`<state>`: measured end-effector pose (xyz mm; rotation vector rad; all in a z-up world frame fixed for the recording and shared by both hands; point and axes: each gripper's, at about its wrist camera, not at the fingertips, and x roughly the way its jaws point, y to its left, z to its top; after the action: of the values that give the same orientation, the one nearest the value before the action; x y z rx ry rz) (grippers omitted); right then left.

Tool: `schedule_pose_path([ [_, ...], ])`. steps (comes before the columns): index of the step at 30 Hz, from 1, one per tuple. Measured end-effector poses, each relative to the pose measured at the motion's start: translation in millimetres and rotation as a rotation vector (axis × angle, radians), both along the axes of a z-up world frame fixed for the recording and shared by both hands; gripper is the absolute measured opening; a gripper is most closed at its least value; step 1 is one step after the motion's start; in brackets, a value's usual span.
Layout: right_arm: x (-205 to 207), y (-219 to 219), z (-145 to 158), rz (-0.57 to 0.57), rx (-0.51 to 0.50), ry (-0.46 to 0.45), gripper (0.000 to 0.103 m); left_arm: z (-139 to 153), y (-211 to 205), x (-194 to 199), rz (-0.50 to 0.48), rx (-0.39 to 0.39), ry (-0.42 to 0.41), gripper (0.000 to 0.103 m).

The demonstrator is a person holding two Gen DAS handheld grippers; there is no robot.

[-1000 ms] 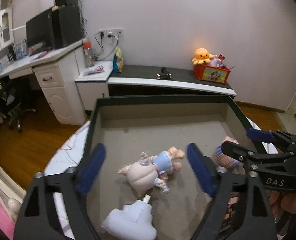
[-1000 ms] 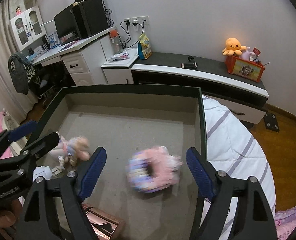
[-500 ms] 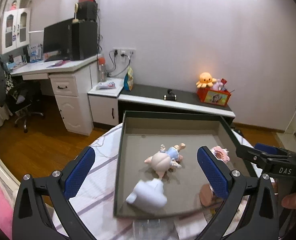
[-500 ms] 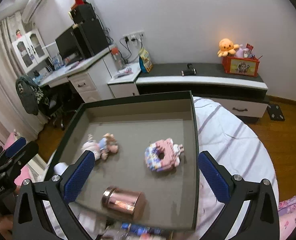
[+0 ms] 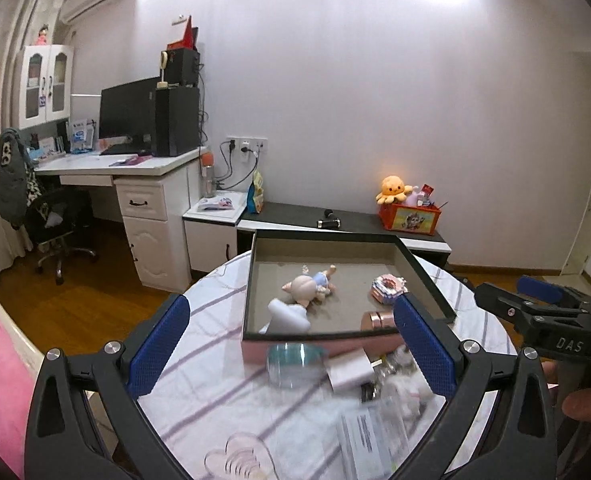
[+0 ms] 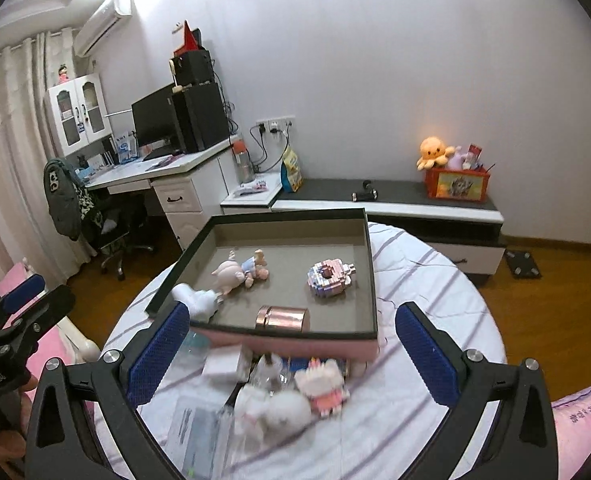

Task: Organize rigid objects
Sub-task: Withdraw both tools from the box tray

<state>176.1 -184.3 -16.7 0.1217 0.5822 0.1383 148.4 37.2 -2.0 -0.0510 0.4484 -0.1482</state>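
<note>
Already four things lie in the box: a doll toward its far left, a pink block toy to the right of it, a copper tin on its side at the near edge with its long axis running left to right, and a white plug-like piece at the near left corner. Just in front of the box, on the striped surface, waits a blurred heap: a pink-and-white figure, a white charger, a clear round lid and a flat packet.

That heap sits directly between the fingers of the right tool and close under it, while from the left tool it lies forward and to the right, so I judge the right one nearer for the next pick. Both tools stand wide open and hold nothing.

Compared with a second ago, both have pulled back and risen from low inside the box, so the whole box and the clutter before it now show.
</note>
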Motion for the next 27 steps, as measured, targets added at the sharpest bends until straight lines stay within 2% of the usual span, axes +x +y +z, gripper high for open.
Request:
schedule_pose_path([
  [5, -34, 7, 4, -0.018, -0.027, -0.044, 0.103, -8, -1, -30, 0.032, 0.011, -0.017, 0.103],
  [12, -64, 9, 4, -0.047, -0.047, -0.08, 0.103, -22, 4, -51, 0.068, -0.005, -0.009, 0.103],
  [27, -89, 5, -18, -0.086, -0.032, -0.055, 0.103, -23, -10, -70, 0.065, 0.03, -0.021, 0.103],
])
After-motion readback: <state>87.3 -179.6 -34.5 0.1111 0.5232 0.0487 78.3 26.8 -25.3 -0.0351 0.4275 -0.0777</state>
